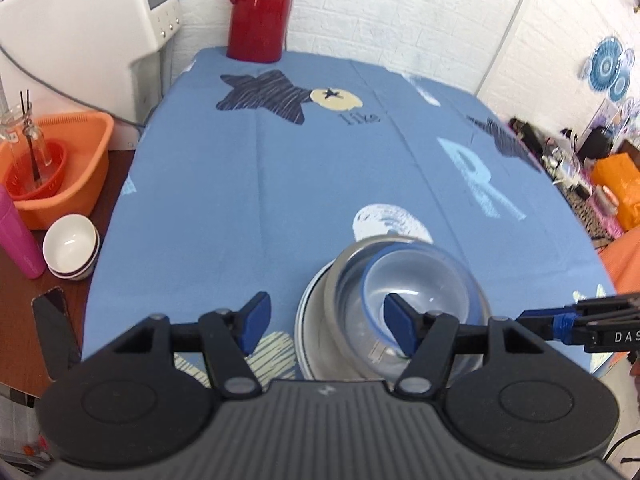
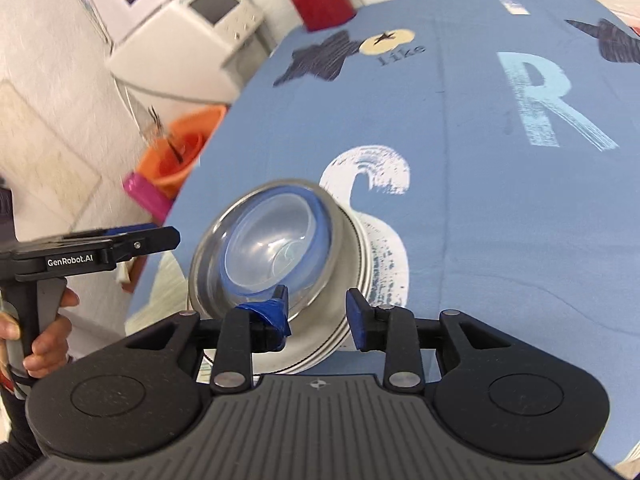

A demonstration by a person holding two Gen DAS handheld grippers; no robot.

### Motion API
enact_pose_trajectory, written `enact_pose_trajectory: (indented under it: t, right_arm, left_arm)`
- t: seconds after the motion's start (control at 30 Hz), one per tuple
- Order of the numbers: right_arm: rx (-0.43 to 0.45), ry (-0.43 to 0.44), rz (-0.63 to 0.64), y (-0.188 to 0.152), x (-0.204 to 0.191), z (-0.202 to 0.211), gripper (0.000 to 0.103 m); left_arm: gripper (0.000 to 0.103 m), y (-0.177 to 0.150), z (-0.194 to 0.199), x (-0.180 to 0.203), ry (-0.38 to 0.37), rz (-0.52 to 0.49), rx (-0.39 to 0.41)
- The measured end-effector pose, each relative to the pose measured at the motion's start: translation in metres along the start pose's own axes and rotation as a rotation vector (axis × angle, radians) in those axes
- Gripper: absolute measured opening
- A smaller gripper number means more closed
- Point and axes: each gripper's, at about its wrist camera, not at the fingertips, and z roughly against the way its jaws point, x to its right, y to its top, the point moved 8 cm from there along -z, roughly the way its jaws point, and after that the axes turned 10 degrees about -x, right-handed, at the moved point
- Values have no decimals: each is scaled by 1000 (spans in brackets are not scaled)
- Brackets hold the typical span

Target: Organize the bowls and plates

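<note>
Near the front edge of the blue cloth sits a stack of white plates (image 1: 307,312) (image 2: 320,346). On it rests a steel bowl (image 1: 335,280) (image 2: 340,236), with a clear blue-rimmed bowl (image 1: 416,276) (image 2: 276,240) tilted inside. My left gripper (image 1: 327,319) is open just left of the stack, its right pad in front of the clear bowl's rim. My right gripper (image 2: 317,316) is open at the stack's near side, its left pad beside the clear bowl's rim and nothing clamped. The other gripper shows side-on in each view, right (image 1: 536,315) and left (image 2: 168,238).
Two nested white bowls (image 1: 70,246) stand on the brown side table at left, beside a pink cup (image 1: 16,236), an orange basin (image 1: 68,160) and a dark phone (image 1: 52,316). A red thermos (image 1: 259,12) stands at the cloth's far edge. Clutter lines the right side.
</note>
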Motion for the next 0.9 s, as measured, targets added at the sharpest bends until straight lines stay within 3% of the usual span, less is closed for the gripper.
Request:
enact_pose_trajectory:
  t: [0.2,0.3,0.43,0.5,0.57,0.63,0.73,0.9]
  right_arm:
    - [107,47,-128,-12,26,8,16]
    - [149,-7,-187,-17,37,8,16]
    - [172,-87,-264,-21,47,9,19]
    - [172,-91,-268,-23,48,8,21]
    - [238,-73,-278,-26,47,12,21]
    - [315,-21,-317,-31,49,18,21]
    - [367,61,-373,-41,53,21,21]
    - [407,14,-432,-73,72,29,25]
  left_arm:
    - [68,5,13,24,-35,19,96]
    - [69,3,15,37,-41,36,139]
    - [72,-2,19,59,6,35,220]
    - [81,-6,24,74,41,15,268]
    - [93,-11,28,89,58,-8,308]
    - [93,-20,32,106,75,-34,346]
    - [93,-40,33,129,80,-75,355]
    - [93,-80,27,150,94,-113,333]
